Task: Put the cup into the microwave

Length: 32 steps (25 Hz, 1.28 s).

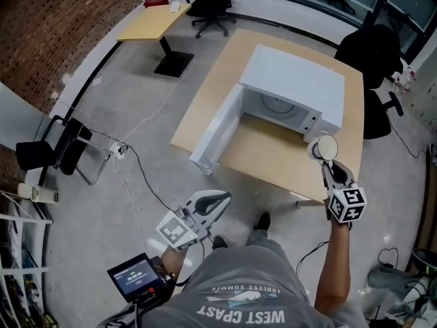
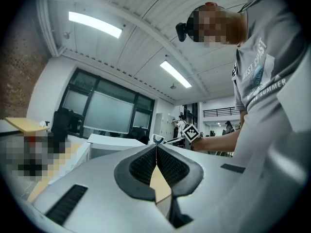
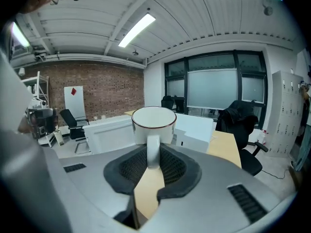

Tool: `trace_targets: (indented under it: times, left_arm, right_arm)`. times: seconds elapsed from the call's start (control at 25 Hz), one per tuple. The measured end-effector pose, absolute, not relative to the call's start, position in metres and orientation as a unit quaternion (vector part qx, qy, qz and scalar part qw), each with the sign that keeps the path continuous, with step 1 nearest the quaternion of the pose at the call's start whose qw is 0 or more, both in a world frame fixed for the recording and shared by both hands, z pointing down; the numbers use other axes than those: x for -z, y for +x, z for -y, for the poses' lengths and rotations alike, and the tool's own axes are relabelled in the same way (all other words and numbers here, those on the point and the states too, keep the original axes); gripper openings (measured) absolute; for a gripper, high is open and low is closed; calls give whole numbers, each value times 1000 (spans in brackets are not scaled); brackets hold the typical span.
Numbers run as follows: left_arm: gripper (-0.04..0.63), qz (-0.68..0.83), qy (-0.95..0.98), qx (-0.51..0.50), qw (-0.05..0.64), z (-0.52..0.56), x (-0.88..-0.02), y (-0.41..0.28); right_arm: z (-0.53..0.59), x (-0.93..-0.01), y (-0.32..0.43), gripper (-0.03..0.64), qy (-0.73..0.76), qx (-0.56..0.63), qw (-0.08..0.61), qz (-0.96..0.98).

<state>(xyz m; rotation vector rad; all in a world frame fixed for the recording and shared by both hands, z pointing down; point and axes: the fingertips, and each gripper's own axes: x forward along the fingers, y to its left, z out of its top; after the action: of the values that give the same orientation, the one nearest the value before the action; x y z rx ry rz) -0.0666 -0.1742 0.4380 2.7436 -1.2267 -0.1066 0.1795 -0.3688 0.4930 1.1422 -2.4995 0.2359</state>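
A white cup [image 3: 154, 122] with a dark rim is held by its handle in my right gripper [image 3: 152, 155], which is shut on it. From the head view, the cup [image 1: 325, 147] hangs over the wooden table's [image 1: 273, 157] near right part, just in front of the white microwave [image 1: 295, 87]. The microwave's door [image 1: 220, 132] stands open to the left, and the cavity [image 1: 276, 106] shows a turntable. My left gripper [image 1: 220, 198] is shut with nothing in it, low at the left over the floor. In the left gripper view its tips [image 2: 156, 148] meet.
A black office chair [image 1: 372, 53] stands behind the table at the right. A second desk [image 1: 153, 20] and chair [image 1: 212, 2] are far back left. A folding chair [image 1: 58, 149] and cables [image 1: 136, 162] lie on the floor at the left.
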Motion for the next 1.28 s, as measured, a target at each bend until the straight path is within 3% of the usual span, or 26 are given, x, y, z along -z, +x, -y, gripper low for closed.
trace_targets:
  times: [0.72,1.28]
  left_arm:
    - [21,390,917,69,46,79,-418,-136]
    - [20,416,905,80,46,72,-430,-172]
  right_arm:
    - [243,-426,52,71,353,-56,179,916]
    - [255,-444,5,71,326,-55,195,924]
